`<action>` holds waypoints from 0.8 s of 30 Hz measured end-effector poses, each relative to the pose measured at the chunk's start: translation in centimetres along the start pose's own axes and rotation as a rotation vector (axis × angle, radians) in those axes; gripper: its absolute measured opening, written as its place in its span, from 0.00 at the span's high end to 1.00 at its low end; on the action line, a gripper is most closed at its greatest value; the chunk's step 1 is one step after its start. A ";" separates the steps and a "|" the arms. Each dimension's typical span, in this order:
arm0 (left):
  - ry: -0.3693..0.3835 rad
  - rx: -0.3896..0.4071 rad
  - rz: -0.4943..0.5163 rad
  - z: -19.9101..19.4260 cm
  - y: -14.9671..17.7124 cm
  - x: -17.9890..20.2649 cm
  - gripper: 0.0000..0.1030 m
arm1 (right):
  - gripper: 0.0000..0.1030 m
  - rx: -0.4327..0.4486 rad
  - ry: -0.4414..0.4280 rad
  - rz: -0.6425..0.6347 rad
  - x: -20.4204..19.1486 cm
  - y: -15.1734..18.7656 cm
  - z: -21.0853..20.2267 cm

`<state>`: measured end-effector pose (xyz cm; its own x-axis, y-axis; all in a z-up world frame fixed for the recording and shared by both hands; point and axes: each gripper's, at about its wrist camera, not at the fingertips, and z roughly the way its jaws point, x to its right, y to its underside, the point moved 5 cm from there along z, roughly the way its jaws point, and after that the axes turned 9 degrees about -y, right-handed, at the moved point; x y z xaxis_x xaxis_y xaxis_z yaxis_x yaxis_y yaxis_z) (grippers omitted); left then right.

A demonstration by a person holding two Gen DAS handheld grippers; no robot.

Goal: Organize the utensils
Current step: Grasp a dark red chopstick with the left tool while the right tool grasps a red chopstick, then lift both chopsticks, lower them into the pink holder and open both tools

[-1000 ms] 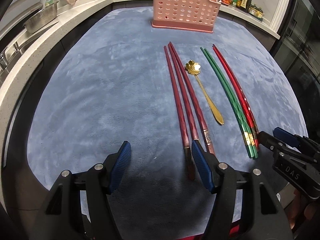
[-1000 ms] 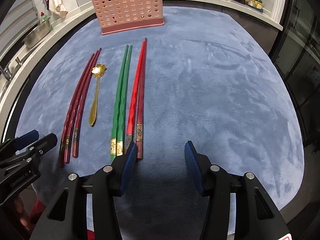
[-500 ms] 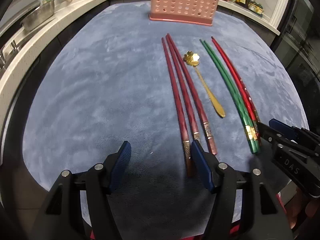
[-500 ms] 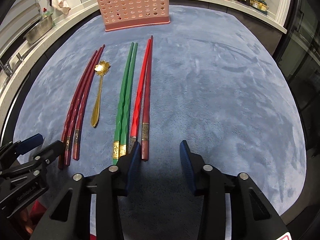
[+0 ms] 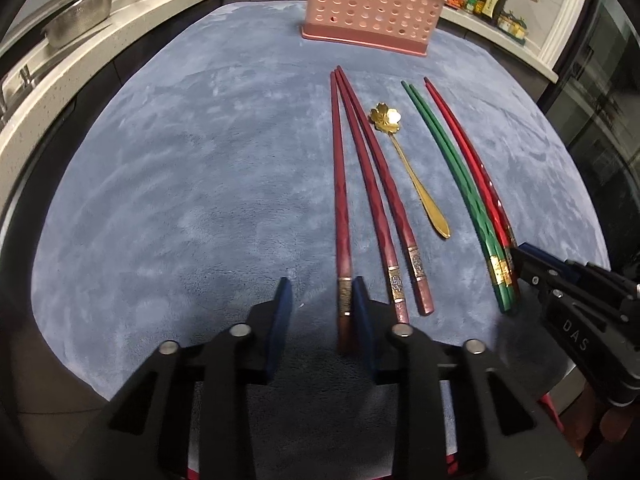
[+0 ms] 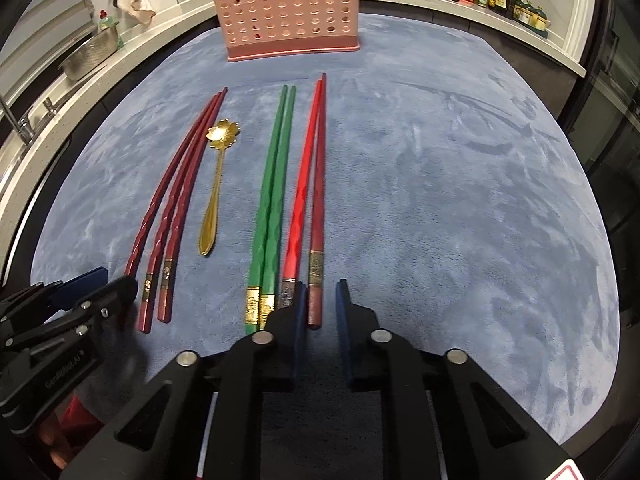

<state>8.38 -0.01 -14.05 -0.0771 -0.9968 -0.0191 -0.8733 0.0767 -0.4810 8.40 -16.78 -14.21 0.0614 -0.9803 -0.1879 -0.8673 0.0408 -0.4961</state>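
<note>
- blue mat (image 5: 200, 184): napped cloth, velvety, brushed streaks; matt
- pink holder (image 6: 288, 12): perforated plastic, smooth, dull sheen
- gold spoon (image 6: 218, 184): polished metal, glossy
- dark red chopsticks (image 5: 360, 184): faceted, satin lacquer look; metallic bands near the thick ends
- green chopsticks (image 6: 272, 200): glossy, gold bands
- left gripper (image 5: 320, 312): matt black plastic; blue rubbery pads (image 5: 282, 312)
- basin (image 5: 80, 20): textured bare metal

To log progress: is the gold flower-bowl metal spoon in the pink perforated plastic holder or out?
Out. The spoon lies flat on the blue plush mat, well in front of the upright holder.
</note>
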 end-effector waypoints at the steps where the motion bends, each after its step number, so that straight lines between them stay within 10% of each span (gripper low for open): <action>1: 0.008 0.001 -0.002 0.0 0.0 0.0 0.82 | 0.92 0.000 -0.002 0.000 -0.1 0.0 0.0; 24: 0.044 0.111 -0.026 -5.1 -2.5 -0.8 0.93 | 0.93 0.117 -0.044 0.048 0.0 -2.7 -5.9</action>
<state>8.19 0.68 -8.30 -0.0780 -0.9964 0.0321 -0.8170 0.0454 -0.5748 7.86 -18.08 -7.85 0.0451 -0.9672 -0.2501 -0.8063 0.1126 -0.5807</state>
